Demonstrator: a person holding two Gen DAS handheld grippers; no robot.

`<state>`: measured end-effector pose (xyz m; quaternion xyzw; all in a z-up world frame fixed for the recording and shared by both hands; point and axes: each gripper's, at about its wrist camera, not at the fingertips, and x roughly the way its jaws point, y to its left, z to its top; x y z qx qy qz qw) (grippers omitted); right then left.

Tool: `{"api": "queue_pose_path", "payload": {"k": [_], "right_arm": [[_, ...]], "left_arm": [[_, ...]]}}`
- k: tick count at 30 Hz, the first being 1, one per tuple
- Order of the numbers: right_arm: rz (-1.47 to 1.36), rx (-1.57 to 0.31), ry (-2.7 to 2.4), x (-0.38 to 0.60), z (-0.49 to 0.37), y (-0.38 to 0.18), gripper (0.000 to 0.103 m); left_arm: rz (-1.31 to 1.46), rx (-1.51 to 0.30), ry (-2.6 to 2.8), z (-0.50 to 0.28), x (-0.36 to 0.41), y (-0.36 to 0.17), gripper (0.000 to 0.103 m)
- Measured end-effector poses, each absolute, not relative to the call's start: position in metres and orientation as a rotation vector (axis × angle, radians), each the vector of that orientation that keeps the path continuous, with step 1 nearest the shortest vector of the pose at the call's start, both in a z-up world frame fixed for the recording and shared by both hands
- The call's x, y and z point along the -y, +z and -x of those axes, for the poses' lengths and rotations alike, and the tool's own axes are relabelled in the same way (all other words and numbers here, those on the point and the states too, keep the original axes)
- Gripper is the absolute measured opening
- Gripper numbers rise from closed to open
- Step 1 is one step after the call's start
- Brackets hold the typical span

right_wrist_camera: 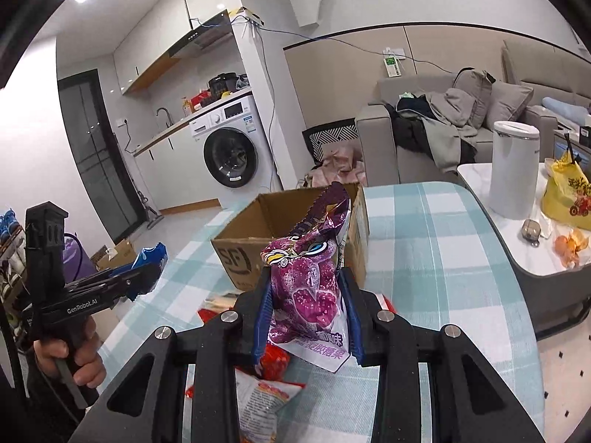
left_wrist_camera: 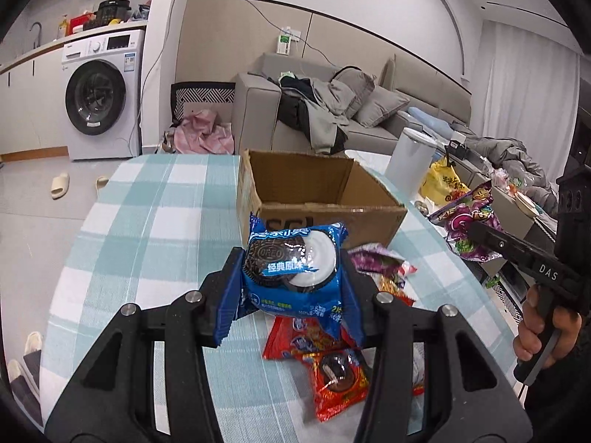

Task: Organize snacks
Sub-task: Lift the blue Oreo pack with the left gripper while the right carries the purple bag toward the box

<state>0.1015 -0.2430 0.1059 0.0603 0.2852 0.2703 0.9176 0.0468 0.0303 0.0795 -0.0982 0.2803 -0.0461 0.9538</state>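
My left gripper [left_wrist_camera: 291, 277] is shut on a blue Oreo packet [left_wrist_camera: 291, 262] and holds it above the checked table, just in front of the open cardboard box [left_wrist_camera: 317, 188]. My right gripper [right_wrist_camera: 308, 310] is shut on a purple candy bag [right_wrist_camera: 310, 277], held upright near the box [right_wrist_camera: 240, 254]. The purple bag also shows at the right in the left wrist view [left_wrist_camera: 469, 221]. The Oreo packet shows at the left in the right wrist view [right_wrist_camera: 147, 254]. Red snack packets [left_wrist_camera: 325, 361] and a purple wrapper [left_wrist_camera: 373, 258] lie on the table under the grippers.
A white kettle [right_wrist_camera: 513, 170], a yellow bag [right_wrist_camera: 569, 192] and orange peel [right_wrist_camera: 570, 247] stand on the side table to the right. A grey sofa [left_wrist_camera: 332, 110] and a washing machine [left_wrist_camera: 99, 96] are beyond the table [left_wrist_camera: 147, 221].
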Motion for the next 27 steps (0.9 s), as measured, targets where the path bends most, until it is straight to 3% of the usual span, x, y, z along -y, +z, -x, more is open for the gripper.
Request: {"api": "queue_pose_path", "payload": {"k": [11,27], "right_arm": [[-0.139,-0.566,0.557,0.227,-0.123,0.131,0.035],[-0.156,-0.607,0.572,0.204,-0.173,0.124,0.035]], "left_arm": [[0.188,-0.534,-0.088,-0.078,-0.028,0.107,0.045],[0.161,-0.563,-0.082,-0.151,-0.02,0.096,0.045]]}}
